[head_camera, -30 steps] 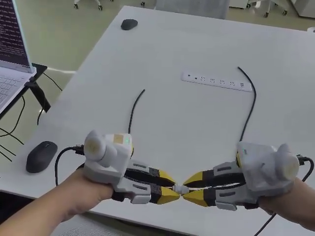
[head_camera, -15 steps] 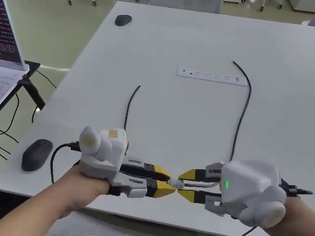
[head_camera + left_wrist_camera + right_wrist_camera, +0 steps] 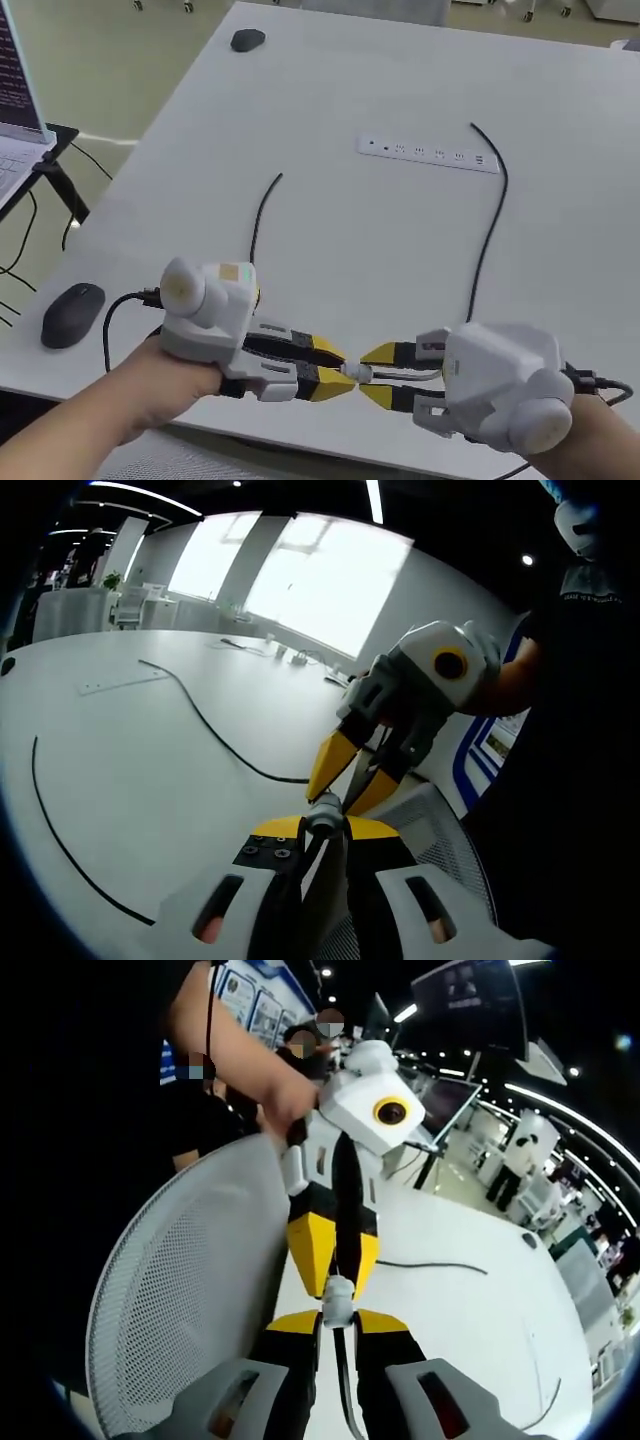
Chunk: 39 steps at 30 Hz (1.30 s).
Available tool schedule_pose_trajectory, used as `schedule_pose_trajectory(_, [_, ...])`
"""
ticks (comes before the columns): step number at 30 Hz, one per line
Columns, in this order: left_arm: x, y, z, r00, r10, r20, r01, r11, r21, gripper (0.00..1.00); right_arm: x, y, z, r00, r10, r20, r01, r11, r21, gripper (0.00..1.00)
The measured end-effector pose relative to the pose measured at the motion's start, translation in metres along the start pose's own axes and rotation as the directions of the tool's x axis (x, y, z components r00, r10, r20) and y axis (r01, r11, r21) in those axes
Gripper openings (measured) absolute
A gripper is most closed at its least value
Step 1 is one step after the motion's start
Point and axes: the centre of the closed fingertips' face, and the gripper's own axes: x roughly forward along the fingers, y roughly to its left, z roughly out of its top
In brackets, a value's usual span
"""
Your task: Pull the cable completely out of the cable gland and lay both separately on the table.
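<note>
pull cable from gland: grips set, pull not done

your left gripper (image 3: 344,378) is clamped on the gland (image 3: 325,811) and holds it in the air over the near edge of the table (image 3: 380,250). your right gripper (image 3: 369,377) meets it tip to tip. its jaws look pinched on the cable (image 3: 344,1372) right where it leaves the gland, and the cable runs back between them. the cable looks not yet out.

do it well: keep the left hand fixed and draw the right straight back along the gland's axis. don't bend or twist, or the cable likely binds. the grip sits very close to the gland, so a slip seems likely.

vs 1.0 s ago: the right gripper has rolled over in your hand and the head camera has shifted. the tips stay together at the gland, with no gap opened. vs 0.5 s ago: almost nothing differs.
</note>
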Motion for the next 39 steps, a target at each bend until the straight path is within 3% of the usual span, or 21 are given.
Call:
schedule_pose_trajectory(5, [-0.001,0.000,0.005,0.9999,0.007,0.008,-0.007,1.000,0.013,0.15,-0.003,-0.006,0.002,0.9991,-0.037,0.021,0.034,0.993,0.117,0.11])
schedule_pose_trajectory(7, [-0.001,0.001,0.007,0.9999,0.011,0.005,-0.011,1.000,0.026,0.15,-0.006,-0.009,-0.002,0.9986,-0.053,0.001,0.052,0.974,0.219,0.16])
schedule_pose_trajectory(9, [-0.002,0.003,0.008,0.9998,0.018,0.001,-0.018,0.999,0.039,0.15,-0.013,-0.018,0.000,0.9934,-0.113,0.019,0.106,0.969,0.222,0.18])
schedule_pose_trajectory(10, [-0.003,0.003,0.008,0.9998,0.020,0.003,-0.020,0.999,0.041,0.15,-0.015,-0.018,0.000,0.9925,-0.120,0.020,0.112,0.964,0.239,0.19])
schedule_pose_trajectory(11, [-0.004,0.005,0.010,0.9996,0.026,0.006,-0.026,0.999,0.044,0.15,-0.018,-0.019,-0.002,0.9906,-0.135,0.018,0.125,0.950,0.286,0.21])
schedule_pose_trajectory(13, [-0.005,0.006,0.012,0.9994,0.032,0.013,-0.032,0.998,0.050,0.15,-0.023,-0.022,-0.009,0.9865,-0.163,-0.014,0.159,0.932,0.325,0.23])
schedule_pose_trajectory(14, [-0.005,0.007,0.013,0.9993,0.034,0.015,-0.035,0.998,0.053,0.15,-0.024,-0.023,-0.011,0.9850,-0.171,-0.024,0.170,0.933,0.317,0.24])
schedule_pose_trajectory(16, [-0.005,0.008,0.013,0.9992,0.036,0.016,-0.037,0.998,0.054,0.15,-0.027,-0.028,-0.022,0.9728,-0.217,-0.080,0.231,0.931,0.283,0.22])
schedule_pose_trajectory(19, [-0.005,0.008,0.014,0.9991,0.039,0.016,-0.040,0.998,0.057,0.15,-0.027,-0.037,-0.029,0.9461,-0.298,-0.126,0.322,0.910,0.261,0.24])
schedule_pose_trajectory(20, [-0.004,0.008,0.014,0.9991,0.040,0.015,-0.040,0.997,0.059,0.15,-0.025,-0.035,-0.028,0.9486,-0.289,-0.128,0.314,0.912,0.263,0.23])
schedule_pose_trajectory(22, [-0.004,0.009,0.015,0.9989,0.044,0.017,-0.045,0.997,0.058,0.15,-0.022,-0.035,-0.028,0.9422,-0.302,-0.144,0.330,0.914,0.238,0.21])
schedule_pose_trajectory(26, [-0.004,0.010,0.016,0.9986,0.048,0.021,-0.049,0.997,0.059,0.15,-0.014,-0.026,-0.025,0.9528,-0.265,-0.148,0.290,0.938,0.189,0.18])
schedule_pose_trajectory(28, [-0.004,0.010,0.016,0.9987,0.048,0.019,-0.049,0.997,0.059,0.15,-0.012,-0.023,-0.021,0.9567,-0.256,-0.139,0.278,0.943,0.180,0.16])
schedule_pose_trajectory(36, [-0.003,0.010,0.017,0.9984,0.053,0.019,-0.054,0.997,0.060,0.15,-0.009,-0.026,-0.009,0.9589,-0.261,-0.112,0.275,0.951,0.142,0.07])
schedule_pose_trajectory(39, [-0.002,0.010,0.018,0.9984,0.053,0.020,-0.054,0.997,0.062,0.15,-0.006,-0.025,-0.012,0.9598,-0.250,-0.128,0.266,0.955,0.130,0.03])
